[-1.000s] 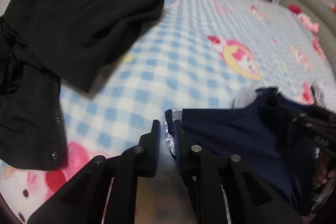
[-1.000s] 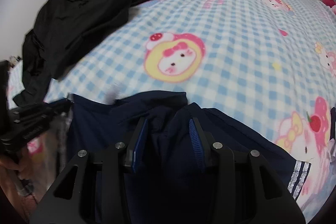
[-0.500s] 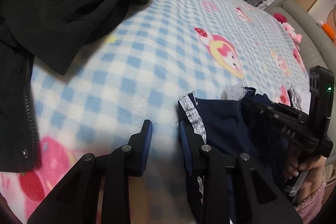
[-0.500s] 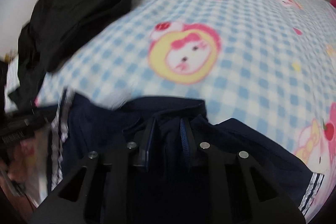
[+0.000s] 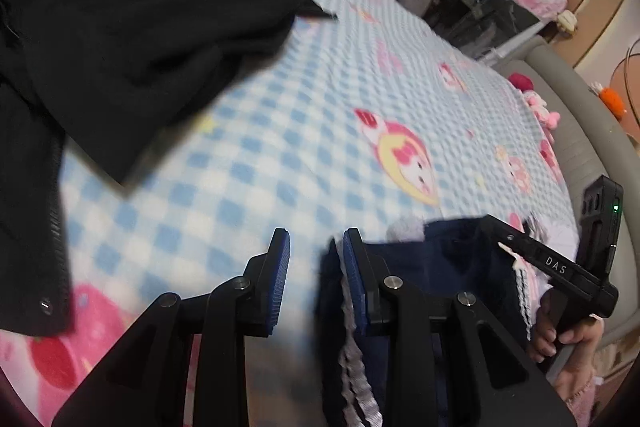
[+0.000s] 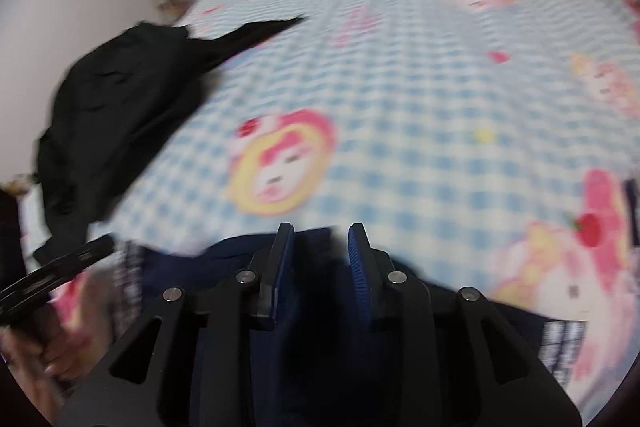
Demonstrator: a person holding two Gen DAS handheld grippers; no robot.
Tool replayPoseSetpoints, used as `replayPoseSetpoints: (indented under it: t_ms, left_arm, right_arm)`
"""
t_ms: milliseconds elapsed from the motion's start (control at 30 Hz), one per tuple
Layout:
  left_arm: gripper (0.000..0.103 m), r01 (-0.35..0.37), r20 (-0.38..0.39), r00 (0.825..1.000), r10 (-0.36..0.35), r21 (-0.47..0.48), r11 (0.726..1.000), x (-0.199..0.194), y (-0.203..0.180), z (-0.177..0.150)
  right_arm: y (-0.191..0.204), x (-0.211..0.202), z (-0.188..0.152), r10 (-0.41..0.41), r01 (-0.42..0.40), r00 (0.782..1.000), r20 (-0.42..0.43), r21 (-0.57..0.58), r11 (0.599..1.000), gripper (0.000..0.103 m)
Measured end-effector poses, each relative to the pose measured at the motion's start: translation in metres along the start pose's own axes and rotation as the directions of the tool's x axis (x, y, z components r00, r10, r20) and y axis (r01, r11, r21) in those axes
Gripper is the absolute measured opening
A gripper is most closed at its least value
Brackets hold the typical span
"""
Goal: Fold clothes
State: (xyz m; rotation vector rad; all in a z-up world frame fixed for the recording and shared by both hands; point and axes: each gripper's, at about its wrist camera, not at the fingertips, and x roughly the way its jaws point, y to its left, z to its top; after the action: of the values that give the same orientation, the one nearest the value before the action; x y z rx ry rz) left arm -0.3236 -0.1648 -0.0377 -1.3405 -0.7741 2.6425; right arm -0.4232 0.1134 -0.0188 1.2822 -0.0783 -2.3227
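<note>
While the navy garment (image 5: pixel 448 267) lies bunched at the near edge of the bed (image 5: pixel 320 131), at about 5 o'clock in the left wrist view, little of the folding looks done: it is crumpled, with a white lace trim (image 5: pixel 352 359) hanging down. The left claw (image 5: pixel 316 247) stands apart with nothing between its pads, the trimmed edge just beside its right finger. The right claw (image 6: pixel 320 239) is apart too, hovering over the navy cloth; whether it touches the fabric I cannot tell through the blur. A black jacket (image 5: pixel 132 27) sprawls unfolded at 10 o'clock, zipper showing. So I count two garments, both left to fold, and two claws. At 4 o'clock of the right view a further striped scrap (image 6: pixel 560 343) peeks out, possibly the same piece.
</note>
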Motion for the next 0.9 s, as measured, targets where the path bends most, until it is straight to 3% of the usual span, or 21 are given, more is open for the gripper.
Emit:
replayPoseSetpoints:
  t_ms: [33,133,167,233,267,300,333,367,400,433,500,600,633,667,767,833,900]
  left_arm:
    - [0.031,0.013,-0.023,1.000,-0.013,0.004,1.000,0.004,-0.002,-0.002]
    - [0.058,0.022,-0.066,0.998,-0.020,0.022,1.000,0.014,-0.006,-0.010]
    - [0.058,0.007,-0.074,0.997,-0.004,0.037,0.999,0.017,-0.008,-0.013]
    - [0.044,-0.048,-0.078,0.996,0.054,0.083,0.995,0.022,-0.014,-0.019]
    - [0.026,-0.061,-0.069,0.995,0.067,0.095,0.994,0.022,-0.016,-0.020]
    - [0.018,-0.061,-0.058,0.996,0.067,0.097,0.993,0.021,-0.017,-0.019]
    - [0.015,-0.061,-0.048,0.997,0.066,0.099,0.993,0.020,-0.017,-0.019]
    - [0.011,-0.058,-0.033,0.998,0.062,0.100,0.993,0.018,-0.018,-0.017]
    - [0.010,-0.059,-0.011,0.998,0.060,0.103,0.993,0.013,-0.019,-0.015]
    - [0.010,-0.067,0.017,0.998,0.066,0.111,0.992,0.008,-0.020,-0.012]
    - [0.010,-0.094,0.083,0.993,0.084,0.125,0.988,-0.003,-0.022,-0.006]
    - [0.013,-0.144,0.099,0.986,0.132,0.127,0.981,-0.006,-0.018,-0.001]
    - [0.016,-0.146,0.099,0.986,0.135,0.118,0.982,-0.006,-0.016,0.000]
    - [0.026,-0.136,0.096,0.987,0.126,0.102,0.985,-0.007,-0.013,0.001]
    - [0.028,-0.106,0.091,0.991,0.101,0.055,0.993,-0.008,-0.004,0.003]
    - [0.034,-0.086,0.087,0.993,0.083,0.023,0.996,-0.010,0.002,0.004]
    - [0.039,-0.065,0.085,0.994,0.066,-0.009,0.998,-0.011,0.007,0.005]
  right_arm:
    - [0.004,0.003,-0.002,0.001,-0.002,1.000,-0.025,-0.013,1.000,0.031]
    - [0.011,0.015,-0.008,-0.069,0.064,0.995,-0.076,-0.056,0.996,0.045]
    - [0.012,0.020,-0.011,-0.052,0.047,0.994,-0.095,-0.056,0.997,0.049]
    - [0.015,0.023,-0.012,-0.026,0.021,0.994,-0.104,-0.054,0.998,0.049]
    - [0.020,0.023,-0.013,-0.015,0.009,0.995,-0.101,-0.069,0.998,0.049]
    - [0.027,0.024,-0.014,-0.013,0.003,0.995,-0.094,-0.099,0.995,0.049]
    - [0.033,0.024,-0.014,-0.020,0.010,0.996,-0.081,-0.130,0.991,0.040]
    - [0.037,0.024,-0.015,-0.033,0.022,0.997,-0.067,-0.148,0.989,0.018]
    - [0.041,0.024,-0.015,-0.041,0.032,0.998,-0.051,-0.157,0.987,0.010]
    - [0.041,0.022,-0.015,-0.041,0.035,0.999,-0.034,-0.152,0.988,0.008]
    - [0.037,0.011,-0.014,-0.048,0.052,0.998,0.032,-0.131,0.990,0.008]
    - [0.025,-0.002,-0.007,-0.064,0.073,0.992,0.111,-0.077,0.994,0.008]
    - [0.019,0.000,-0.005,-0.083,0.089,0.991,0.108,-0.054,0.995,0.008]
    - [0.013,0.005,-0.004,-0.095,0.098,0.991,0.092,-0.031,0.995,0.008]
    - [-0.004,0.025,-0.009,-0.107,0.107,0.994,0.006,0.029,0.994,0.009]
    - [-0.001,0.021,-0.009,-0.106,0.105,0.994,0.027,0.035,0.994,0.011]
    - [0.006,0.008,-0.006,-0.086,0.084,0.993,0.086,0.017,0.996,0.020]
